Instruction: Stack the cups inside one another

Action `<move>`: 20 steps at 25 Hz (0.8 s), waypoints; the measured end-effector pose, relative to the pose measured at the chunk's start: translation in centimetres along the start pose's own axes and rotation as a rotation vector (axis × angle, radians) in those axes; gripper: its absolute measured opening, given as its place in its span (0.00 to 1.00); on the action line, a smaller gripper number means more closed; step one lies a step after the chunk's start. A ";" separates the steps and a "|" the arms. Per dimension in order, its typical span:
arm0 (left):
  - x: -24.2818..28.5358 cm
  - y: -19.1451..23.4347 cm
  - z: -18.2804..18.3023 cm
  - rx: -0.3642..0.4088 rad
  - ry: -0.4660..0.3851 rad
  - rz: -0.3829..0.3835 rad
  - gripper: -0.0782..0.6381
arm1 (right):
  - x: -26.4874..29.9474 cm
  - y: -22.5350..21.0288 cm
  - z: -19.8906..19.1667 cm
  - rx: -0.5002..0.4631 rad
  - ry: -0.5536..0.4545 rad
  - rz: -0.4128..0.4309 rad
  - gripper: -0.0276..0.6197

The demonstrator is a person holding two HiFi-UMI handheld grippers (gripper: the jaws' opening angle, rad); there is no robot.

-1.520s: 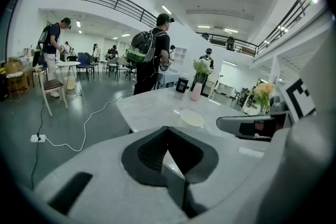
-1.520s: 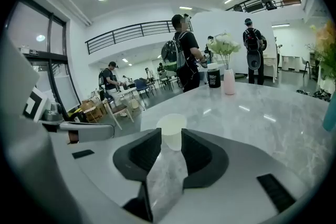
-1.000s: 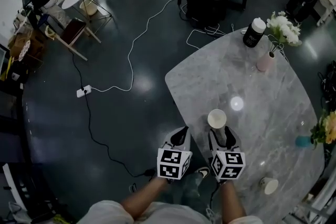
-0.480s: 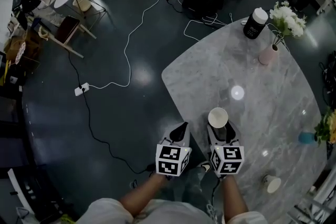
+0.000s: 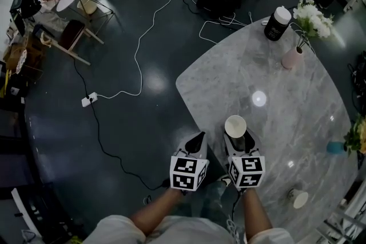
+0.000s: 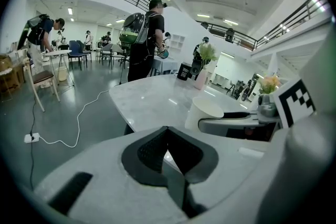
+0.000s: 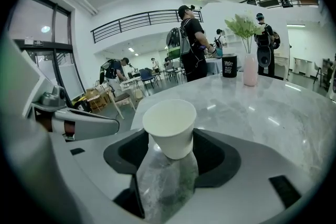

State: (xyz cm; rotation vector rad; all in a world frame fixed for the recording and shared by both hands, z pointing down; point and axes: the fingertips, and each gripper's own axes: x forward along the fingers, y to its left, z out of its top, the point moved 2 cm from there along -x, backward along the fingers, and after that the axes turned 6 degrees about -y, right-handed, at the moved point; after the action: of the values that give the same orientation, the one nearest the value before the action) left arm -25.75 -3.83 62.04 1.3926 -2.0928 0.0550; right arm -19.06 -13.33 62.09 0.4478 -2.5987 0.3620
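A white paper cup (image 5: 235,124) stands upright on the marble table (image 5: 274,106) near its left edge. My right gripper (image 5: 240,138) is open, with one jaw on each side of the cup's lower part; in the right gripper view the cup (image 7: 169,126) sits between the wide jaws of that gripper (image 7: 169,138) with no clear pressing. The left gripper (image 5: 198,138) hovers just off the table's edge, shut and empty; its pads meet at the tip in the left gripper view (image 6: 167,129), where the cup (image 6: 207,113) shows to the right. A second white cup (image 5: 298,198) rests at the near right.
A black canister with a white lid (image 5: 277,23) and a pink vase of white flowers (image 5: 293,57) stand at the table's far side. A small teal vase (image 5: 336,147) is at the right edge. White cables (image 5: 140,60) run across the dark floor to the left.
Only the view has shifted a little. Both grippers and both cups keep their places.
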 end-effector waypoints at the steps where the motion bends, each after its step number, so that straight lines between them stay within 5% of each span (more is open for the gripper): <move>1: 0.0 0.0 0.0 0.001 0.000 -0.001 0.10 | 0.0 0.0 0.1 0.004 -0.005 0.001 0.41; 10: 0.6 -1.4 0.9 0.023 -0.003 -0.061 0.10 | -1.9 -1.0 1.7 0.032 -0.051 -0.051 0.41; 20: 1.2 -7.3 3.5 0.127 -0.023 -0.255 0.10 | -7.8 -4.3 4.4 0.113 -0.150 -0.223 0.41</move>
State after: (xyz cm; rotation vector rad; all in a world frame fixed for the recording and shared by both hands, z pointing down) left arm -21.49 -9.30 57.70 1.7335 -1.9421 0.0688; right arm -12.79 -16.83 55.23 0.8257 -2.6438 0.4139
